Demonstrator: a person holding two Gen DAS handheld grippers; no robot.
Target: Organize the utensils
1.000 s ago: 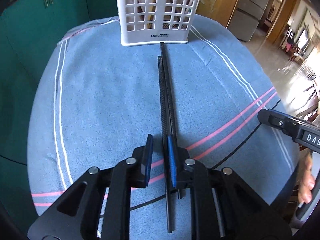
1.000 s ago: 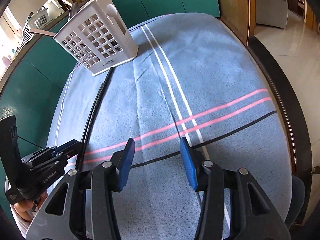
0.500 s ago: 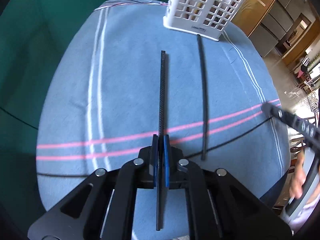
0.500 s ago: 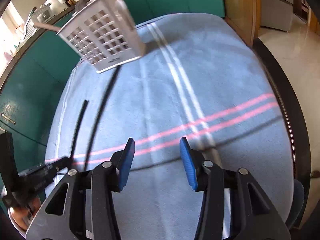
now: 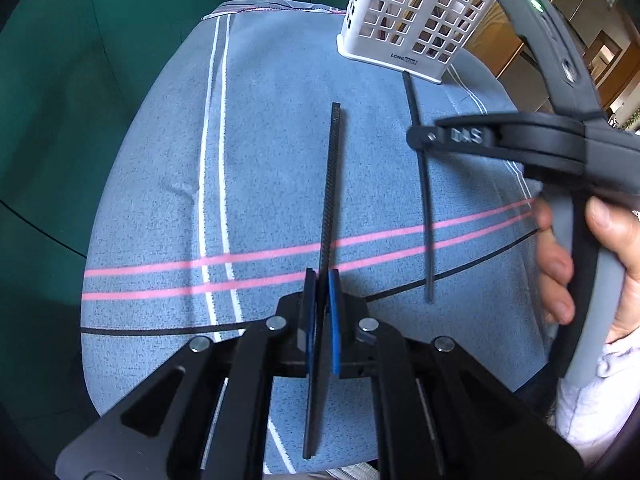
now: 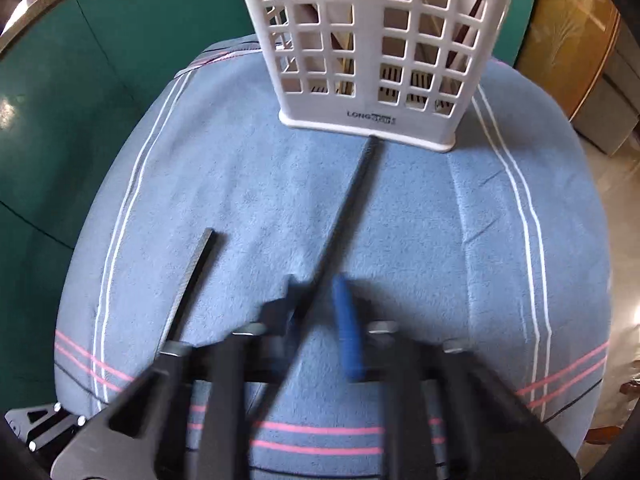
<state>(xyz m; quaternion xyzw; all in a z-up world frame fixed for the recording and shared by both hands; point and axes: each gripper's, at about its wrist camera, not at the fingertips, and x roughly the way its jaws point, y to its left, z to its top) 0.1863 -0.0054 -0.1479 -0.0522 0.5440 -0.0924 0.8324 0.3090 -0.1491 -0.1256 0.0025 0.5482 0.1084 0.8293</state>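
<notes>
My left gripper (image 5: 321, 280) is clamped on the textured black chopstick (image 5: 331, 184), which points toward the white utensil basket (image 6: 376, 52). My right gripper (image 6: 318, 312) is closing around the smooth black chopstick (image 6: 352, 200) lying on the blue striped cloth (image 6: 420, 220), its far tip touching the basket's base.

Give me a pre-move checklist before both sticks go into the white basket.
1. Left gripper clamped on the textured black stick: ok.
2. Right gripper gripping the smooth black stick: cannot tell; jaws are closing, the stick lies between them, view blurred.
3. Sticks apart, not crossed: ok.
4. White utensil basket upright on the blue towel: ok.
5. Smooth stick's far tip clear of the basket base: not ok, it touches.
</notes>
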